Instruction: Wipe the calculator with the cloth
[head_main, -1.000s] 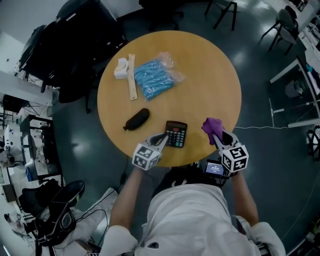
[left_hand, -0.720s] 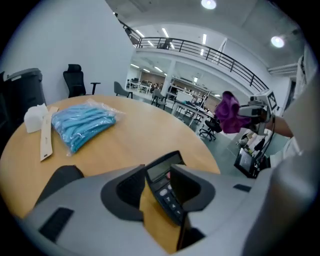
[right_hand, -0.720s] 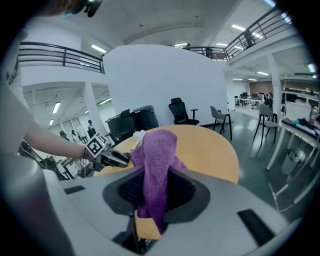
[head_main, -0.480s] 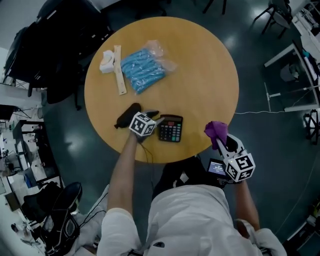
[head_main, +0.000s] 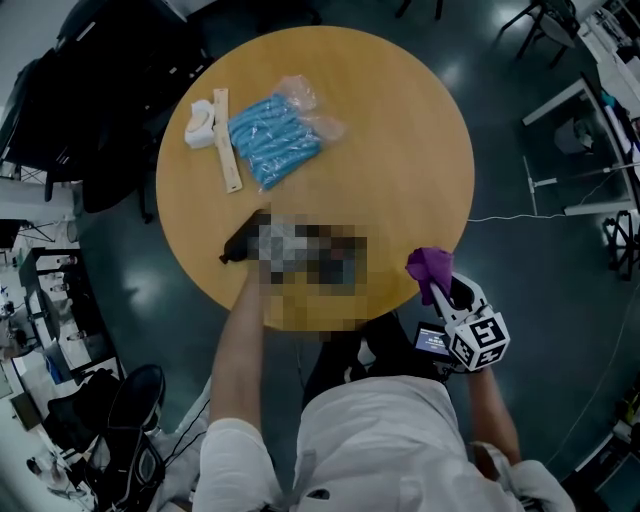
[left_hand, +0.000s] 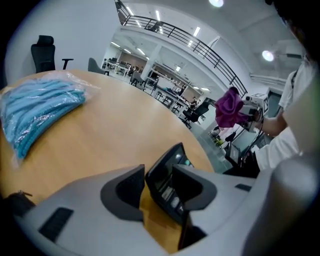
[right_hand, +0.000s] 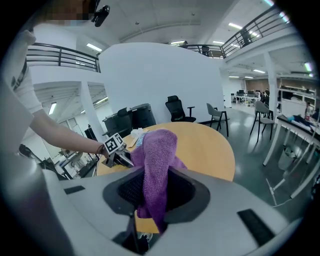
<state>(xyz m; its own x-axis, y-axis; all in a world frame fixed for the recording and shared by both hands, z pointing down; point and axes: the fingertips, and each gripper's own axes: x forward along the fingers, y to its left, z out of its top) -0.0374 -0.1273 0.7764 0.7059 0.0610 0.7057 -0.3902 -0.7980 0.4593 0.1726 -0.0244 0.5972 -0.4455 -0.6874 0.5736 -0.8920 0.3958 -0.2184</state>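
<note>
1. Round wooden table (head_main: 400, 150) on a dark floor: bare wood spans its right and far parts, and I see chairs and desks well apart from the rim.
2. Far-left edge: a bagged blue bundle (head_main: 275, 140), a wooden strip (head_main: 227, 140). Near-left edge: a black case (head_main: 238, 242).
3. Left gripper (left_hand: 159, 181): its jaws have just been opening and stand spread, with the calculator (left_hand: 169, 159) between them by the near edge.
4. Calculator: dark body, tilted. Its key print is too small for me to read.
5. Right gripper (right_hand: 155, 192): pinches the purple cloth (right_hand: 157, 155) at the near-right rim. Its cube carries a black-and-white square marker.
</note>
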